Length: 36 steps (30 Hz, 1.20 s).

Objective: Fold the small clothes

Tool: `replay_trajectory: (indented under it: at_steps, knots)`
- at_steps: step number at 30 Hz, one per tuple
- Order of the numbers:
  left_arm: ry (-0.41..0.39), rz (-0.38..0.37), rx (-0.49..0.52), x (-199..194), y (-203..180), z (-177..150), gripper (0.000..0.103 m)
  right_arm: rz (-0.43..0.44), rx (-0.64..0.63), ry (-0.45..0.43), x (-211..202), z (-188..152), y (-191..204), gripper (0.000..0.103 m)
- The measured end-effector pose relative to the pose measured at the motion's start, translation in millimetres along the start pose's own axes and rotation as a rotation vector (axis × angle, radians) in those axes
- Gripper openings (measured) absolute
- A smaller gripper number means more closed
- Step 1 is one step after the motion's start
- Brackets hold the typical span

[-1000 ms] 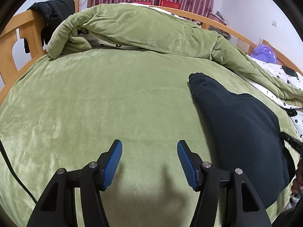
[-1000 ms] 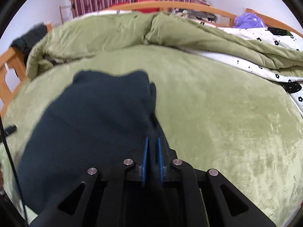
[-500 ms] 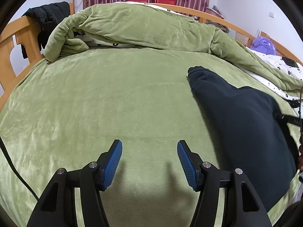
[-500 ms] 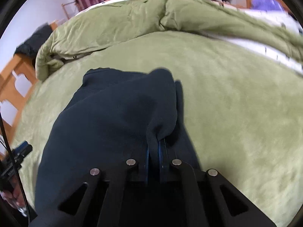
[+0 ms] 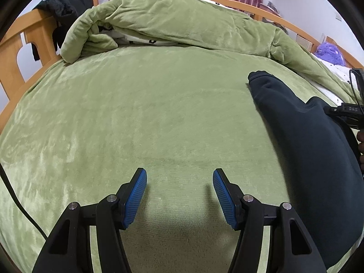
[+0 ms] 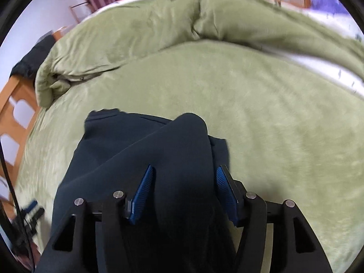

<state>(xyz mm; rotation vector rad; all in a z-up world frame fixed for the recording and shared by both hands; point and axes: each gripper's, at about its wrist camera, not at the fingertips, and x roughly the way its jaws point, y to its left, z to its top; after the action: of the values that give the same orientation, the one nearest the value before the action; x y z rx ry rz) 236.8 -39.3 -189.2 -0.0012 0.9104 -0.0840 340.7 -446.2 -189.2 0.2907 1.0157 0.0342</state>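
A dark navy garment (image 5: 302,141) lies on the green bed cover (image 5: 147,113), at the right of the left wrist view. My left gripper (image 5: 179,193) is open and empty, low over bare cover to the left of the garment. In the right wrist view my right gripper (image 6: 184,191) is open, its blue pads standing either side of a raised fold of the garment (image 6: 145,150). The fold lies doubled over the rest of the garment. The right gripper's body (image 5: 345,113) shows at the right edge of the left wrist view.
A bunched green duvet (image 5: 177,22) lies along the far side of the bed. A wooden bed frame (image 5: 13,52) with a black garment (image 5: 66,6) hung on it stands at the left. A white patterned sheet and a purple object (image 5: 329,52) are at the far right.
My right gripper, shut on the garment's fold in both earlier frames, has opened and let it go. It carried the fold forward over the garment. The left gripper stayed open and moved little.
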Motion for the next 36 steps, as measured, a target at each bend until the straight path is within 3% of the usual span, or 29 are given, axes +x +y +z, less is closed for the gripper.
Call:
replay_trajectory:
  at_steps: [2, 3, 5, 7, 10, 11, 12, 15, 19, 23, 26, 30, 32, 36]
  knots:
    - [-0.005, -0.003, 0.000, -1.6, -0.2, 0.8, 0.058, 0.045, -0.045, -0.024, 2.2, 5.6, 9.5, 0.007]
    - [-0.010, -0.001, 0.004, -2.6, -0.5, 0.9, 0.058, 0.048, -0.099, -0.070, -5.6, 6.3, 16.7, 0.006]
    - [-0.014, -0.005, 0.008, -3.7, -1.1, 0.1, 0.058, 0.100, -0.179, -0.262, -41.0, 2.1, 23.4, 0.006]
    - [-0.012, -0.006, 0.010, -3.6, -1.3, -0.8, 0.058, 0.112, -0.159, -0.331, -55.0, -1.6, 16.2, 0.006]
    - [-0.009, -0.010, 0.008, -4.5, -1.4, -1.3, 0.058, -0.054, -0.127, -0.158, -15.5, -3.9, -0.6, 0.007]
    - [-0.012, -0.011, 0.010, -5.7, -1.4, -0.8, 0.058, -0.111, -0.118, -0.069, 5.8, -8.3, -6.2, 0.012]
    - [-0.016, -0.009, 0.012, -7.2, -1.5, -0.8, 0.058, -0.135, -0.116, -0.038, 15.3, -11.5, -9.6, 0.016]
    - [-0.032, -0.015, 0.007, -14.0, 0.4, -1.3, 0.058, -0.169, -0.056, -0.110, -8.5, -11.2, -16.4, 0.038]
    - [-0.041, -0.030, -0.005, -20.0, 4.0, -1.8, 0.058, -0.122, -0.035, -0.157, -57.4, -32.5, -17.7, 0.038]
    - [-0.053, -0.057, -0.007, -28.4, 2.7, -2.4, 0.058, -0.079, -0.119, -0.110, -74.6, -76.8, -1.8, 0.042]
    - [-0.065, -0.072, 0.000, -37.4, -1.3, -4.0, 0.058, -0.180, -0.198, -0.085, -60.4, -108.0, 7.3, 0.043]
    - [-0.087, -0.083, 0.011, -50.8, -4.3, -8.6, 0.058, -0.206, -0.074, -0.074, -62.9, -108.5, -12.4, 0.044]
    - [-0.095, -0.089, 0.016, -57.8, -4.9, -11.2, 0.058, -0.301, -0.042, -0.108, -76.7, -111.3, -19.1, 0.036]
    - [-0.108, -0.092, 0.024, -69.6, -6.5, -15.2, 0.058, -0.272, 0.029, -0.074, -88.5, -125.5, -37.9, 0.032]
